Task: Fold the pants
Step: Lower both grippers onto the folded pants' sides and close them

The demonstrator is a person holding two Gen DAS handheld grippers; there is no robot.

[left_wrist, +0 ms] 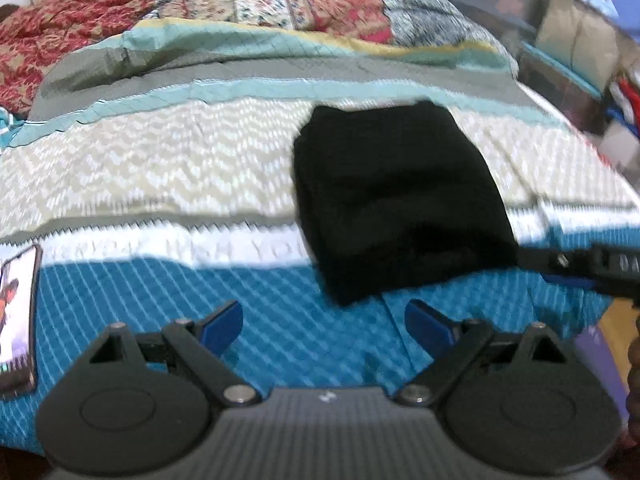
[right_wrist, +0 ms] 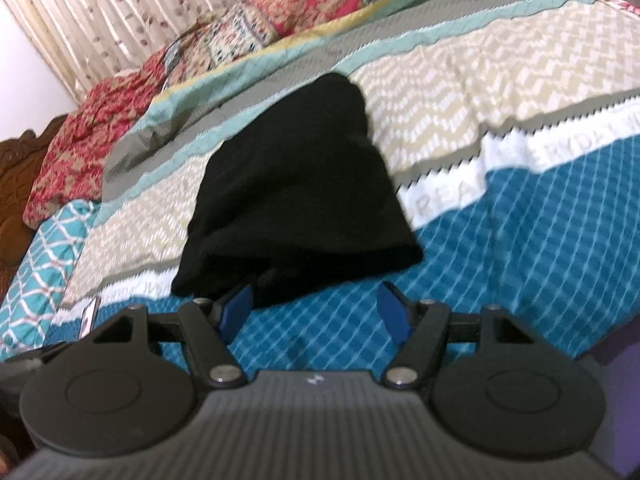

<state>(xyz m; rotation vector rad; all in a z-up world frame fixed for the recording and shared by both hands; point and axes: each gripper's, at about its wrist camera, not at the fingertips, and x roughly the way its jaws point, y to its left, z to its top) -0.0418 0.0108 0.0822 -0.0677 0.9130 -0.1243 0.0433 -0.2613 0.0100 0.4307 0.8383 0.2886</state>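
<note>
Left wrist view: black pants (left_wrist: pixel 396 200) lie folded into a compact block on the bed's quilt (left_wrist: pixel 160 168), spanning the cream zigzag band, the white lettered stripe and the edge of the blue checked band. Left gripper (left_wrist: pixel 324 326) hangs over the blue band just short of the pants' near corner; its blue fingers (left_wrist: pixel 224 324) stand wide apart, nothing between them, not touching the cloth. Part of the right gripper (left_wrist: pixel 592 266) enters from the right edge, close to the pants' right corner. A phone (left_wrist: pixel 18 316) lies flat on the quilt at far left. Red patterned bedding (left_wrist: pixel 60 36) is heaped at the head of the bed. Frame somewhat blurred. Right wrist view: right gripper (right_wrist: pixel 316 312) sits at the pants' (right_wrist: pixel 296 184) near edge, fingers apart and empty; the left fingertip (right_wrist: pixel 236 308) overlaps the dark fold, contact uncertain. A curtain (right_wrist: pixel 100 12) hangs behind the bed.
</note>
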